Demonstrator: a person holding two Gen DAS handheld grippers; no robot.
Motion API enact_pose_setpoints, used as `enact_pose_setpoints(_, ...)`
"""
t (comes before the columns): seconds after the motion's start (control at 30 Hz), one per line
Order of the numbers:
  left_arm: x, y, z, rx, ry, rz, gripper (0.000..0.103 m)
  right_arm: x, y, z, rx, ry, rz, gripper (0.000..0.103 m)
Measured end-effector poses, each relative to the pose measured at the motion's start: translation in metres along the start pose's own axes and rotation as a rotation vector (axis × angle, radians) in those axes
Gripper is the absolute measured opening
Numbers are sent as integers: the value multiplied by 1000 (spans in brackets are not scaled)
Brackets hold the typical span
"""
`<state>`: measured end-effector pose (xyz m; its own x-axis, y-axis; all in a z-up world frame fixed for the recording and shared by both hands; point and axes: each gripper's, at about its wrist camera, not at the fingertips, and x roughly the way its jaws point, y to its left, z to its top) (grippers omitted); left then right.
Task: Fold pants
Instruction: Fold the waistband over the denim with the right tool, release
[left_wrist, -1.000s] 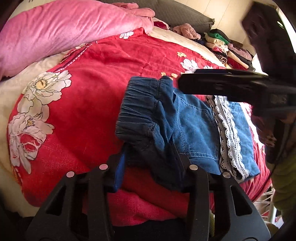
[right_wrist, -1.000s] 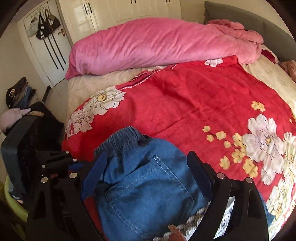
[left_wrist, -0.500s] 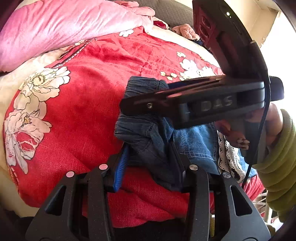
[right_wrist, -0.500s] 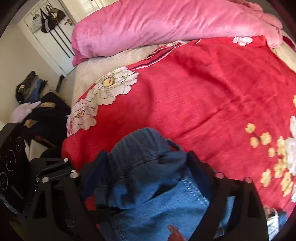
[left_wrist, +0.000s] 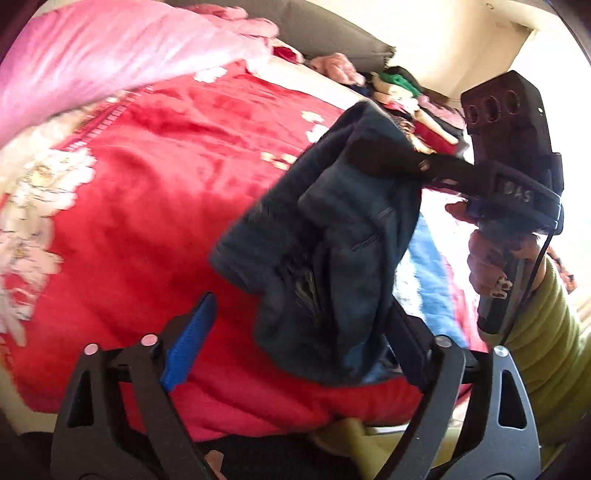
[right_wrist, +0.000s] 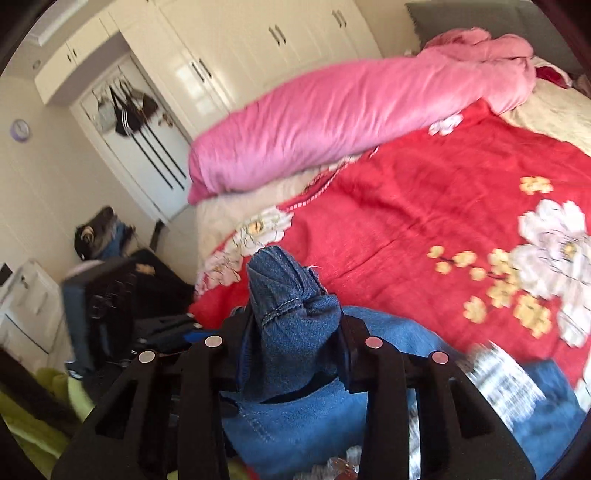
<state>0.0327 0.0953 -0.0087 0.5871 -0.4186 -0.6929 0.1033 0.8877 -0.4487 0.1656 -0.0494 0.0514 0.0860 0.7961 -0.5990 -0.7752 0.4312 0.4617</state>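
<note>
Since the earlier frames the waistband end of the pants (left_wrist: 332, 236) is being lifted off the red quilt (left_wrist: 155, 206) and carried over toward the legs; where it was lying flat, it is now being held bunched in the air. The right gripper (right_wrist: 295, 343) is being kept closed, its jaws pinching a wad of denim that is sticking up between them; in the left view the same gripper (left_wrist: 384, 158) is being seen from the side, buried in the raised fold, with the right hand (left_wrist: 487, 258) wrapped around its handle. The left gripper (left_wrist: 295, 332) is being held with jaws spread; its blue-padded finger (left_wrist: 188, 350) is standing clear of the cloth, while the other finger is touching the hanging edge of the denim; nothing is being pinched between them. The rest of the pants (right_wrist: 325, 424) is lying flat on the quilt below the right gripper, with a lace trim (right_wrist: 506, 387) showing blurred across it. A pink duvet (right_wrist: 351, 122) is lying rolled along the far side of the bed; white wardrobes (right_wrist: 258, 48) are standing behind it.
</note>
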Motion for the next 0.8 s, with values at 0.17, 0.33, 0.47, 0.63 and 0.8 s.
enact_pose_setpoints(0.17,25,-27,5,8,58,-81,88,-34,-11,-10,24,-56,-2,34)
enact_pose_setpoints(0.33,29,-67,14,73,47,-135,80,-68,-26,-28,75,-132,-10,40)
enact_pose_setpoints(0.47,42,-114,1,209,90,-178,80,-109,-50,-64,214,-219,-88,70)
enact_pose_setpoints(0.63,76,-138,-23,300,210,-173,80,-138,-73,-120,367,-194,-267,74)
enact_pose_setpoints(0.8,82,-145,-30,333,213,-136,82,-132,-81,-145,452,-151,-275,77)
